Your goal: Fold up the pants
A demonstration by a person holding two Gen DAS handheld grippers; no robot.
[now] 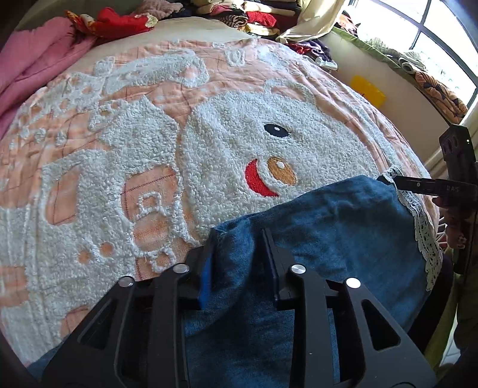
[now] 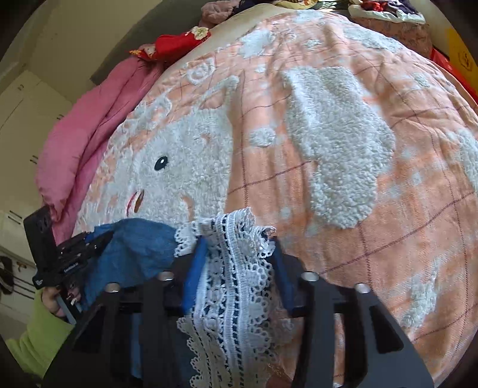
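Note:
Blue denim pants (image 1: 322,232) with a white lace hem (image 1: 424,235) lie at the near edge of the bed. My left gripper (image 1: 239,238) has denim bunched between its two fingers, one on each side of the fold. My right gripper (image 2: 239,250) holds the lace hem (image 2: 236,283) between its fingers, with the denim (image 2: 137,247) to its left. The right gripper shows in the left wrist view (image 1: 424,185) at the far right, on the lace corner. The left gripper shows in the right wrist view (image 2: 89,241) at the left, on the denim.
The bed is covered by an orange blanket with a fluffy white bear (image 1: 239,134). A pink quilt (image 1: 33,68) lies along the far left. Piled clothes (image 1: 239,15) sit at the head. A yellow box (image 1: 367,89) and a window (image 1: 433,29) are on the right.

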